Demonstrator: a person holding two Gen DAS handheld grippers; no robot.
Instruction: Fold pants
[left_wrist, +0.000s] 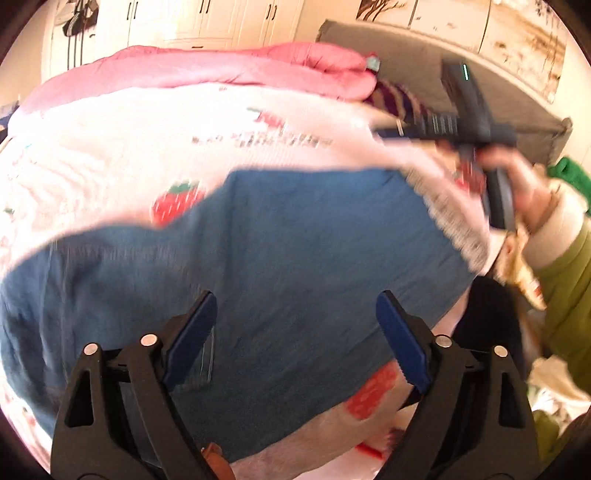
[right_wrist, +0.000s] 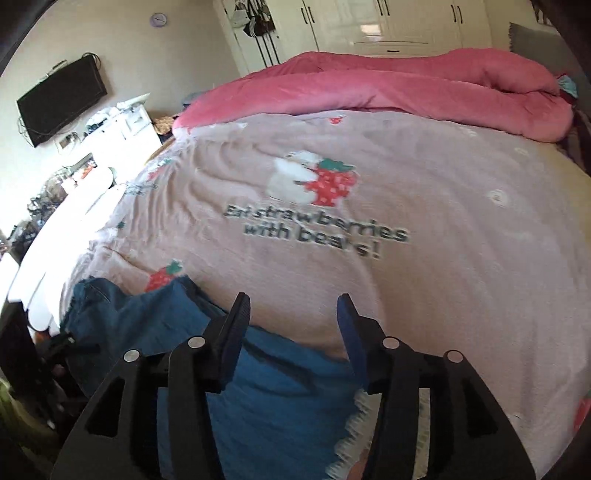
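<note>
both views are smeared by motion blur, so fine detail on the cloth is hard to read. the blue pants (left_wrist: 295, 266) lie spread on the pink blanket (left_wrist: 110, 158), filling the middle and lower left of the left wrist frame; their lower edge is cut off behind the left gripper (left_wrist: 295, 332), whose blue-padded fingers stand wide apart over the fabric, holding nothing. the pants look like soft, matte denim-like cloth with shallow wrinkles. in the right wrist view the pants (right_wrist: 258, 387) sit in the lower left, partly hidden by the right gripper (right_wrist: 293, 328), its fingers also spread apart and empty. the blanket (right_wrist: 443, 258) is fuzzy, printed with strawberries and the words "eat strawberries with bears!" (right_wrist: 314, 230). its scalloped grey edge (left_wrist: 454, 221) curves down the right of the left wrist frame. a puffy pink duvet (right_wrist: 406, 88) is bunched along the top. the right gripper appears blurred at upper right in the left wrist view (left_wrist: 476, 122).
</note>
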